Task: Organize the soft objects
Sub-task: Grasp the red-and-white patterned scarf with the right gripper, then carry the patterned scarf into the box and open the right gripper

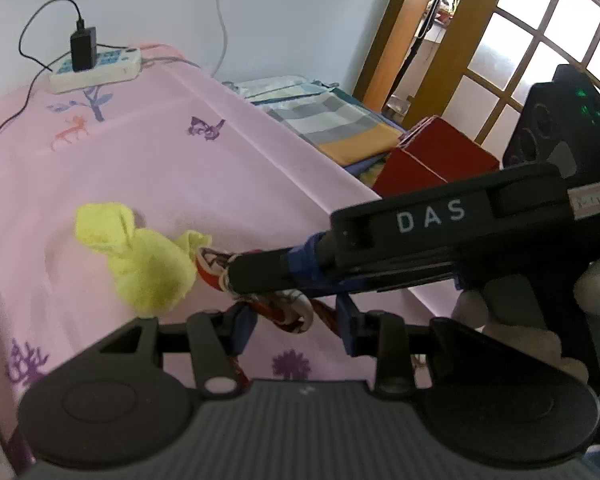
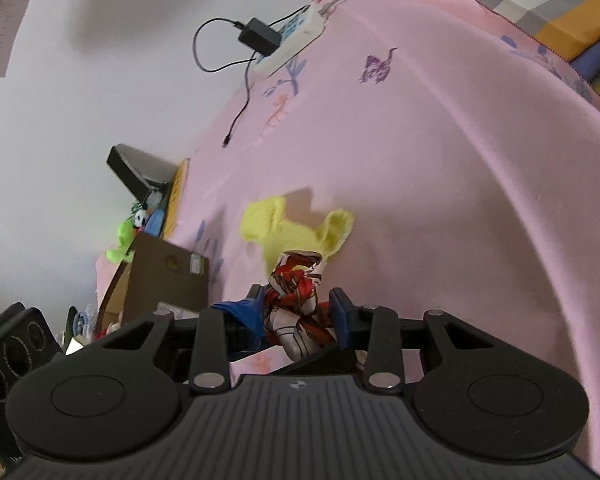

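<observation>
Two grippers on one red-and-white patterned cloth [image 2: 298,304].
My right gripper [image 2: 298,308] and left gripper [image 1: 296,320] both clench it above the pink bed [image 1: 160,168], touching the yellow cloth [image 1: 148,264].

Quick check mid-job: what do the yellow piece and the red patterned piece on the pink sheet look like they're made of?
Yellow piece: fuzzy, matte, probably fleece or terry; its edges look napped. Red patterned piece: thin, smooth printed cloth, perhaps satin-like; it bunches in tight folds between the right claw's blue pads. Pink sheet: flat matte woven cotton, seemingly.
</observation>
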A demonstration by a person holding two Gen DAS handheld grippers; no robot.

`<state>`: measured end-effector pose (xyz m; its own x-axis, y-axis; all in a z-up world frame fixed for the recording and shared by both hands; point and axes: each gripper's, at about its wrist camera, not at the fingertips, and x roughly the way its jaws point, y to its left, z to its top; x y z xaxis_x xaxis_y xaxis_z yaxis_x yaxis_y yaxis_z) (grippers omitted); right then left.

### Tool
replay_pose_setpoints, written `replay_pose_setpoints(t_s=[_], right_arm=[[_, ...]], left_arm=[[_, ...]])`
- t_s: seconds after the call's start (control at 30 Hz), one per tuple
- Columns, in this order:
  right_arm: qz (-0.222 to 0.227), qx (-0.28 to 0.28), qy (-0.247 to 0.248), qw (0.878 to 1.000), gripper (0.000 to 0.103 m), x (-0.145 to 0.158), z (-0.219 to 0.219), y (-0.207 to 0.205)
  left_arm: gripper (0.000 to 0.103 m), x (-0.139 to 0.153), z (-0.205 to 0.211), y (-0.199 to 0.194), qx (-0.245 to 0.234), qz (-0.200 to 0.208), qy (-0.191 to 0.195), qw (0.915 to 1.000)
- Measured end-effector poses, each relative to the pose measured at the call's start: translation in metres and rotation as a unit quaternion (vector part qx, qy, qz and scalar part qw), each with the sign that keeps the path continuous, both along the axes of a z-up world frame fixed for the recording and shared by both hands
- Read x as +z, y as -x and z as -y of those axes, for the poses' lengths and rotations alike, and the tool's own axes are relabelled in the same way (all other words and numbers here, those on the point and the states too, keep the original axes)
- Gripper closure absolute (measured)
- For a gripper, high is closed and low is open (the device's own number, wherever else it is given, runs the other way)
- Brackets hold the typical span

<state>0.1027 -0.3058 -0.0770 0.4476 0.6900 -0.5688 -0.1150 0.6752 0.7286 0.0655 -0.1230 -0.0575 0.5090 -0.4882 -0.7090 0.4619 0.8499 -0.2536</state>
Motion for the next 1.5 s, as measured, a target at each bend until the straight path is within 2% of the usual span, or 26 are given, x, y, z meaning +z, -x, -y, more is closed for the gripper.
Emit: replay_pose_setpoints(t_s=[0.23, 0.43, 0.67, 0.9, 1.07, 1.23, 1.33, 1.5], right_arm=[[0.025, 0.046, 0.002, 0.999, 0.084, 0.017, -0.04, 0.013], [0.027, 0.076, -0.013, 0.997, 0.084, 0.026, -0.074, 0.018], [0.04, 0.109, -0.051, 0.992, 0.084, 0.053, -0.121, 0.018], [0.07, 0.13, -0.104, 0.984, 0.084, 0.083, -0.176, 0.013], [0.092, 0.128, -0.154, 0.975, 0.084, 0.101, -0.219, 0.011], [0.112, 0.114, -0.2, 0.967, 0.085, 0.103, -0.254, 0.009], [0.122, 0.098, -0.186, 0.97, 0.085, 0.091, -0.268, 0.012], [0.121, 0.061, -0.12, 0.984, 0.085, 0.066, -0.279, 0.018]], left_arm=[[0.071, 0.017, -0.019, 0.033, 0.004, 0.035, -0.004, 0.9994], [0.07, 0.03, -0.056, 0.052, 0.045, 0.051, 0.01, 0.9976], [0.07, 0.055, -0.103, 0.074, 0.082, 0.093, 0.012, 0.9922], [0.07, 0.089, -0.159, 0.088, 0.116, 0.156, -0.005, 0.9809], [0.068, 0.111, -0.2, 0.097, 0.142, 0.202, -0.027, 0.9686], [0.063, 0.124, -0.236, 0.098, 0.166, 0.233, -0.045, 0.9572], [0.059, 0.114, -0.248, 0.092, 0.17, 0.228, -0.064, 0.9565], [0.06, 0.081, -0.255, 0.083, 0.157, 0.196, -0.084, 0.9643]])
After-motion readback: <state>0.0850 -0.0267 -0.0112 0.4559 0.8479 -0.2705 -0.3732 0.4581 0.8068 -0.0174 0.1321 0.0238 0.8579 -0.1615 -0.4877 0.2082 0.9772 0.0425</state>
